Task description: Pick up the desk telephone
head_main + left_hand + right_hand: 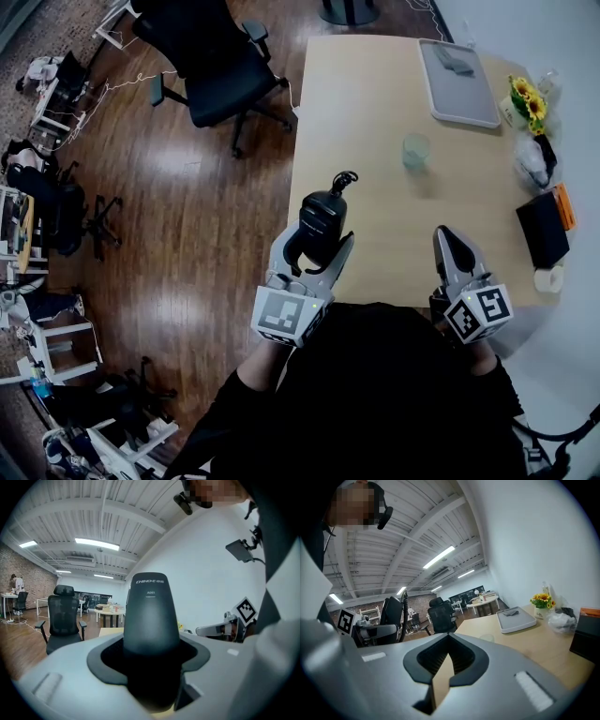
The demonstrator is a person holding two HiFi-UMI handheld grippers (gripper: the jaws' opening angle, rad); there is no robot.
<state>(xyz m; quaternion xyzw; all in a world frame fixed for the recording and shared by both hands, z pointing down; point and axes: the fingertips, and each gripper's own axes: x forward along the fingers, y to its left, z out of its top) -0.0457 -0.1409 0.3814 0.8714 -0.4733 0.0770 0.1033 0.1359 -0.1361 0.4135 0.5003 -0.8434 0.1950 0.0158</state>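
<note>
The black desk telephone (322, 223), narrow and rounded, is off the table and clamped between the jaws of my left gripper (322, 236); its curled cord (343, 180) sticks out past its far end. In the left gripper view the telephone (151, 616) stands upright in the middle, printed with small white letters, with my left gripper (151, 660) shut on its lower part. My right gripper (450, 236) hovers over the table's near edge, shut and empty. In the right gripper view its jaws meet at the right gripper (447, 643), and the telephone (392, 610) shows at the left.
On the light wooden table (375, 103) are a grey tray (459, 89) at the far right, a clear glass (415, 150) in the middle, a sunflower pot (525, 101), a plastic bag (534, 161), a black box (542, 228) and a tape roll (548, 278). A black office chair (216, 66) stands on the floor at the left.
</note>
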